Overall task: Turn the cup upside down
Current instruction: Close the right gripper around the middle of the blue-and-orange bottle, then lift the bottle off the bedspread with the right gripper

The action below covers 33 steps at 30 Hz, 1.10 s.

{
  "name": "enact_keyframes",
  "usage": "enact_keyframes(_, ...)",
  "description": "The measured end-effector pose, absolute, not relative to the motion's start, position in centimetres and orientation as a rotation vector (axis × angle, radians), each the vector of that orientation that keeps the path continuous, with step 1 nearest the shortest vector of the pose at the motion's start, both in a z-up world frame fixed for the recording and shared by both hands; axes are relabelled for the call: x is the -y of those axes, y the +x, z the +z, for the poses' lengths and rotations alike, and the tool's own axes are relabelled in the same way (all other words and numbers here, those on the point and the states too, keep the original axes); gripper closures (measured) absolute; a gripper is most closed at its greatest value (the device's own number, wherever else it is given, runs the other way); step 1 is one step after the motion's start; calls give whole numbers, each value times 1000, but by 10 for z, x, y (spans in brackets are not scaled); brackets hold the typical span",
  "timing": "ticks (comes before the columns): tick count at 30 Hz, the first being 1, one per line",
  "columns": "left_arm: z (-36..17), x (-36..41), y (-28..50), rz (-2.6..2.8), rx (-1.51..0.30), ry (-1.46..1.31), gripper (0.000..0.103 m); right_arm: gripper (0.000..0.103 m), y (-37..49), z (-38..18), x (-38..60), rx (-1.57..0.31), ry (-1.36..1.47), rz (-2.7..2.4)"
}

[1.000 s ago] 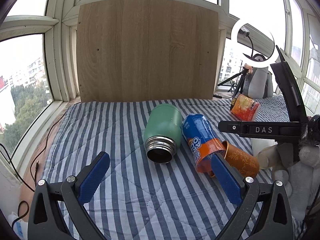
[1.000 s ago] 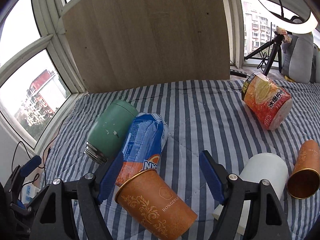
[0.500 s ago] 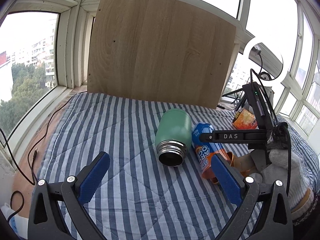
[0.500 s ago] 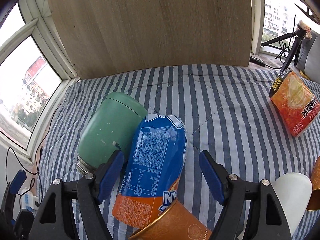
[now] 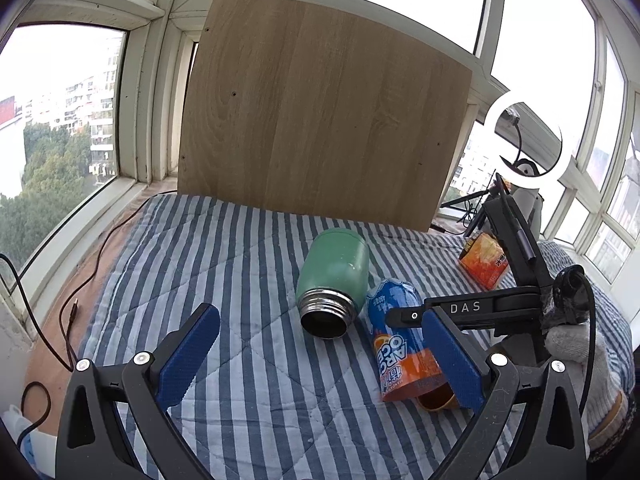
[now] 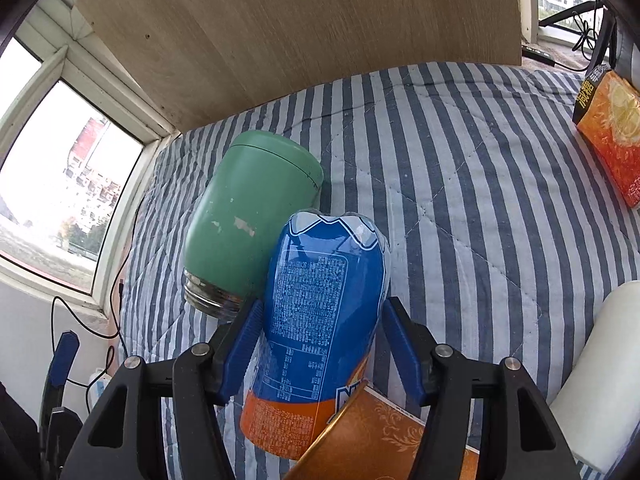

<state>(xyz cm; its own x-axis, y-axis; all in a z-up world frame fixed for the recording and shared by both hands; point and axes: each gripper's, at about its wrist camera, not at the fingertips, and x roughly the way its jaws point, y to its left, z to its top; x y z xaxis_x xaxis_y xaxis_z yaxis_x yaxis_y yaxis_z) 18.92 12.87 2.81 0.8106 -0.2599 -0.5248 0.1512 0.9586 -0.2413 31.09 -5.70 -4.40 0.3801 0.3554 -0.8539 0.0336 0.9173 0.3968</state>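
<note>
Straddling the blue cup point(image 6: 320, 312) beside the green flask point(image 6: 248, 236).
Right gripper point(image 6: 320, 344) fingers wide, left gripper point(image 5: 320, 356) wide too; thin, crushable cup — mid-body hold looks best.

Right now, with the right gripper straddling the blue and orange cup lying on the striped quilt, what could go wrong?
1. The right gripper is open around the blue and orange plastic cup, which lies against the green metal flask; closing could pinch or roll the flask.
2. The brown paper cup lies against its mouth end and may get dragged along.
3. The striped quilt is soft, so a flipped cup might tip.
</note>
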Motion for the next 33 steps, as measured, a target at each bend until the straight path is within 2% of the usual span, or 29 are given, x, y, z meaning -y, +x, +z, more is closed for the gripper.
enact_keyframes(13,38,-167,185,-70,-524,-226,1,45,249,-34,-21,-1160,158,364)
enact_keyframes(28,10,-162,173,-88,-665,-240,1,44,160,-11,-14,-1038,62,554)
enact_keyframes(33,-3,-143,182,-183,-797,-274,1,44,138,-5,4,-985,91,578)
